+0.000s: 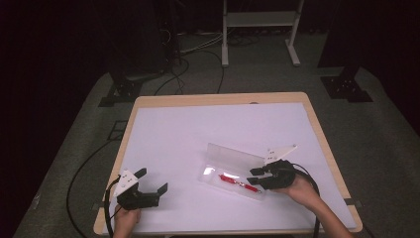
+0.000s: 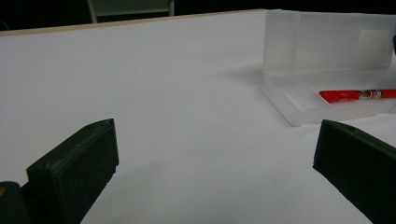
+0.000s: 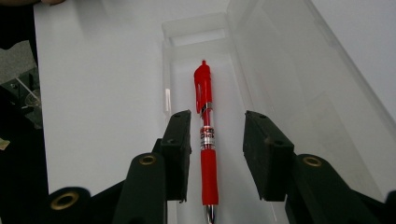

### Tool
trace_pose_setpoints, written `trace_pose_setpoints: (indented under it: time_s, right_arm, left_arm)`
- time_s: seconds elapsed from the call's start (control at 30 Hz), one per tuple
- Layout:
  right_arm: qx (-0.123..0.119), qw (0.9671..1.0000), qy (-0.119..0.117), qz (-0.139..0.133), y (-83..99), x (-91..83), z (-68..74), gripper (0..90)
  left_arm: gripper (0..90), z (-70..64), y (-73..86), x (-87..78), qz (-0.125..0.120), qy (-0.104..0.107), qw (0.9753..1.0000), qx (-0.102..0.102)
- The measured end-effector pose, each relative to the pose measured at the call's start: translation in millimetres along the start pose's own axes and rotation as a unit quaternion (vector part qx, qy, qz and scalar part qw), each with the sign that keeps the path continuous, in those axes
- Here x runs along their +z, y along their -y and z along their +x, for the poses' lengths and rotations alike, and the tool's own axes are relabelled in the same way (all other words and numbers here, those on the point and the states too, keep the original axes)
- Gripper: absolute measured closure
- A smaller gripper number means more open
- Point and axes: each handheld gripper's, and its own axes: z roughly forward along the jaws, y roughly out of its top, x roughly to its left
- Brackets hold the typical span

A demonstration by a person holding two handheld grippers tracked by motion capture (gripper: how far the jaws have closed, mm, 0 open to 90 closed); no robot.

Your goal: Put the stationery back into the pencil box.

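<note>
Red pen point(image 3: 206, 135) in clear case point(image 1: 233, 168); right gripper point(image 3: 217, 156) fingers straddle it, apart.

This looks like a lab or recording studio. Black curtains surround a lit bench point(image 1: 148, 101), cables point(image 1: 176, 74) trail over grey carpet point(image 1: 376, 129), and a white equipment stand point(image 1: 260, 20) stands behind.

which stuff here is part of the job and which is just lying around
In the job:
- red pen, lying in the case
- clear plastic case, lid open
- right gripper, fingers open either side of the pen

Lying about:
- left gripper, open, apart from the case
- white table cover
- white frame and cables on the floor beyond the table
</note>
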Motion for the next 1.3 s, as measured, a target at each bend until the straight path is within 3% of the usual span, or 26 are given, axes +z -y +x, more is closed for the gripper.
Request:
trace_pose_setpoints:
  time_s: [1.3]
  right_arm:
    - [0.031, 0.9988, 0.029, -0.024, 30.9, -40.8, -8.0, 51.1]
  left_arm:
    - [0.0, -0.6, -0.2, 1.0, 0.003, -0.001, 1.0000, 0.000]
